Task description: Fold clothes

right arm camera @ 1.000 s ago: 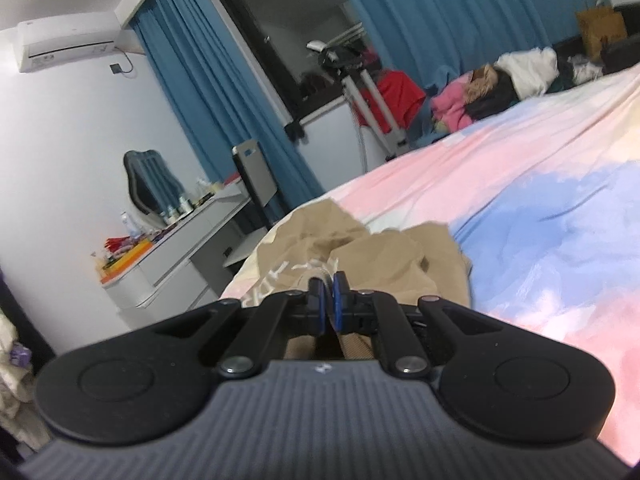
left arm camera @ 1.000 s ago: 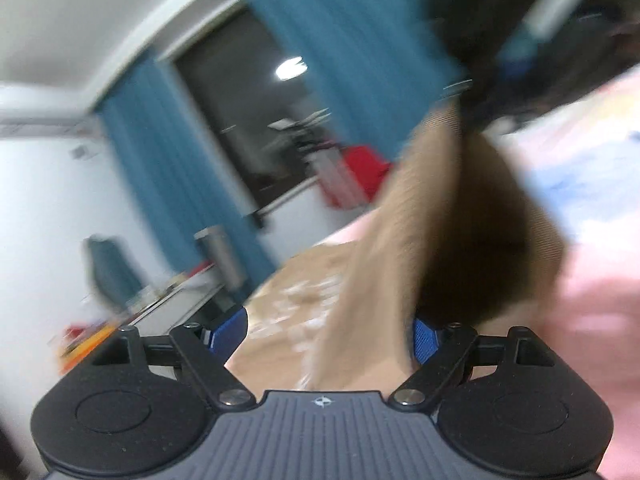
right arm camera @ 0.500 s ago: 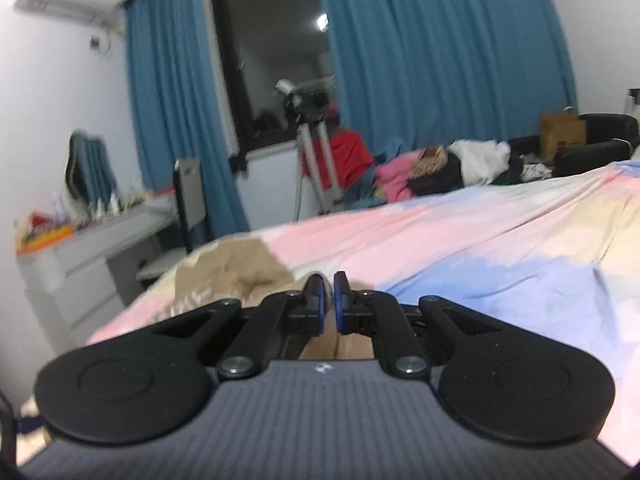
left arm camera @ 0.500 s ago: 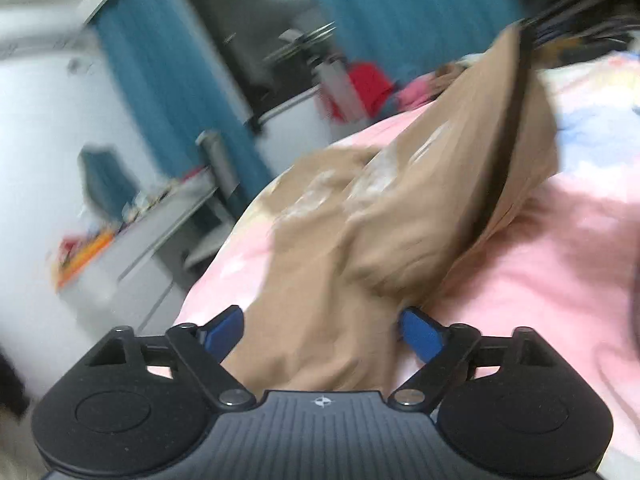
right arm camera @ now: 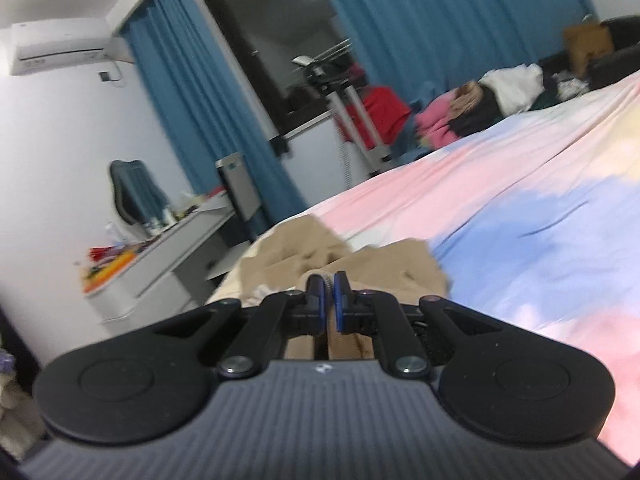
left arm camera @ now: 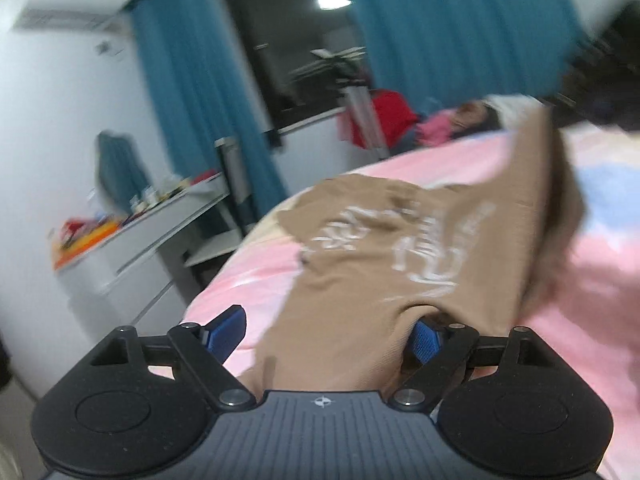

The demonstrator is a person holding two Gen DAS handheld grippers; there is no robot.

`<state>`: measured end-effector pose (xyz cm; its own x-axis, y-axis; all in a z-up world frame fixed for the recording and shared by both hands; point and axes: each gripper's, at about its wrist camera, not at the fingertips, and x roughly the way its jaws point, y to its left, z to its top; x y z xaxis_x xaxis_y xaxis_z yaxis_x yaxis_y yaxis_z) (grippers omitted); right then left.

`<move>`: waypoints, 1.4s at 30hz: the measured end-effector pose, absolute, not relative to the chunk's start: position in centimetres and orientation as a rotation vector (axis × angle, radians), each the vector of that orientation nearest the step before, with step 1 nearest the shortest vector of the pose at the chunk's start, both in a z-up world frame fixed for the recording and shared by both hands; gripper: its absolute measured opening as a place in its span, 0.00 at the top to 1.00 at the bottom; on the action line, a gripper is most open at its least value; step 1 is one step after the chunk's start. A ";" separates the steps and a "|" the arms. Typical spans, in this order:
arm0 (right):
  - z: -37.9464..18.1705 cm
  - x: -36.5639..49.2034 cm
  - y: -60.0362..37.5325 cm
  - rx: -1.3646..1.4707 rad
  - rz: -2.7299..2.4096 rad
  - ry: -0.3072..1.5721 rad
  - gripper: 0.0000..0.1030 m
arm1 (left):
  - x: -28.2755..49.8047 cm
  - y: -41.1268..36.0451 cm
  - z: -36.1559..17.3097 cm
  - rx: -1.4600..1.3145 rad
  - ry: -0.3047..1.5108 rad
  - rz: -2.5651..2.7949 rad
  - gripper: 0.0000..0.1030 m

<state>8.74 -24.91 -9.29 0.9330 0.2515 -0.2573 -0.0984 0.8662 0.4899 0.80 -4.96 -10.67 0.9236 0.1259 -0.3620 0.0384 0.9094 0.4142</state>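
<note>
Tan cloth fills the left wrist view: a T-shirt (left arm camera: 384, 264) with pale lettering lies stretched on the pink and blue bedsheet (left arm camera: 608, 280). Its long axis runs away from the camera, from the near hem toward the upper right. The far right corner is lifted off the bed, drawn up toward a dark, blurred shape at the frame edge. The left gripper (left arm camera: 326, 330) has its blue fingers spread wide. The near edge of the shirt drapes between them and over the right one, but nothing pinches it.

From the right wrist view, the right gripper (right arm camera: 328, 294) has its fingers nearly together, pinched on a fold of the tan fabric, which shows in the narrow gap between them. Beyond it the shirt lies bunched near the left edge of the bed. Blue curtains (right arm camera: 432, 32) hang on the far wall, and a white tabletop (right arm camera: 172, 236) with clutter stands at the left.
</note>
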 end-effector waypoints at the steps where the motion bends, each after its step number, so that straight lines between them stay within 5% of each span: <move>1: -9.2 8.7 -24.7 0.480 0.183 0.326 0.92 | 0.9 -5.6 -11.0 0.463 0.392 0.024 0.16; 8: -9.1 8.5 -25.1 0.492 0.160 0.322 0.92 | 0.6 -9.9 -14.4 0.670 0.330 -0.156 0.11; 17: -8.9 8.2 -25.8 0.507 0.130 0.312 0.93 | 7.3 -12.0 -15.5 0.523 0.190 0.004 0.09; 25: -8.3 7.3 -24.8 0.454 0.190 0.230 0.93 | 9.3 -10.2 -16.1 0.607 0.244 0.159 0.09; 33: -9.4 8.2 -23.4 0.254 0.035 0.285 0.91 | 9.0 -5.4 -15.3 0.516 0.490 0.251 0.09; 35: -10.8 9.4 -23.0 0.194 -0.001 0.367 0.86 | 8.5 -3.8 -13.2 0.412 0.452 0.287 0.14; 39: -13.3 11.1 -20.7 0.013 0.014 0.487 0.59 | 7.8 -1.3 -9.5 0.227 0.370 0.334 0.27; 42: -14.7 11.6 -18.4 -0.119 0.061 0.544 0.54 | 7.1 1.0 -7.1 0.119 0.337 0.354 0.37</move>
